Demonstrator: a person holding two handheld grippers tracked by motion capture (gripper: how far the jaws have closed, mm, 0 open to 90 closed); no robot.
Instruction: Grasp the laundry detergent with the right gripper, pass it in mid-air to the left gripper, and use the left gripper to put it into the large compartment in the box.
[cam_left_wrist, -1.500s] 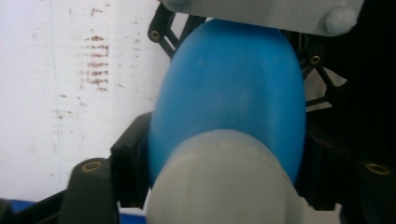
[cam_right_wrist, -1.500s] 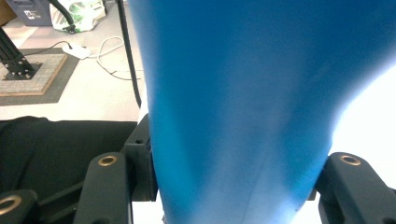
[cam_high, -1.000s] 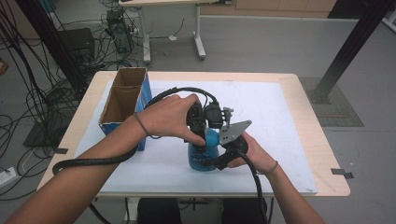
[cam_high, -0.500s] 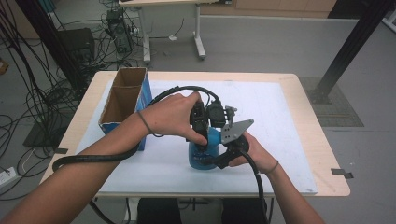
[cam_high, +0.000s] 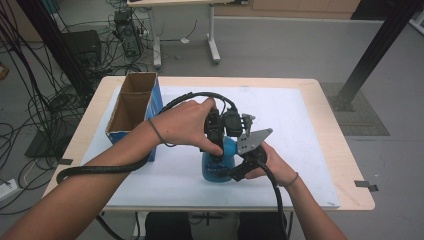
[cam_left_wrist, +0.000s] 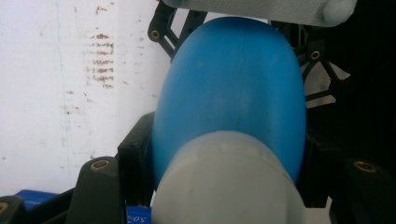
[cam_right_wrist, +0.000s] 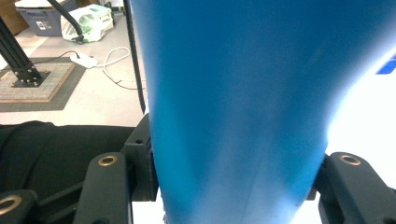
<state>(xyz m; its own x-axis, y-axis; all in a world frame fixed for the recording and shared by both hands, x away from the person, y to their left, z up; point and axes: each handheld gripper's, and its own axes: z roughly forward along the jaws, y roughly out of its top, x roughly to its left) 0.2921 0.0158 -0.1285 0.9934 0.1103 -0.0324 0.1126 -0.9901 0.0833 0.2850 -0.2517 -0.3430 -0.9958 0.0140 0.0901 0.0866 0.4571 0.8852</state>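
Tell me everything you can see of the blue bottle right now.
The blue bottle stands upright on the white mat, right of the cardboard box. It looks like smooth plastic, with a rounded body, a pale grey cap and a printed label. The left gripper clamps its top from above; the right gripper clamps its body from the side.

left claw (cam_left_wrist: 224, 186) | clamped on blue bottle (cam_left_wrist: 233, 88) | white mat (cam_left_wrist: 70, 84) behind

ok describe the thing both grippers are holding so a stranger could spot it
On the white mat, right of the open cardboard box, stands a blue bottle. Left gripper and right gripper clamp it; it has a pale cap.
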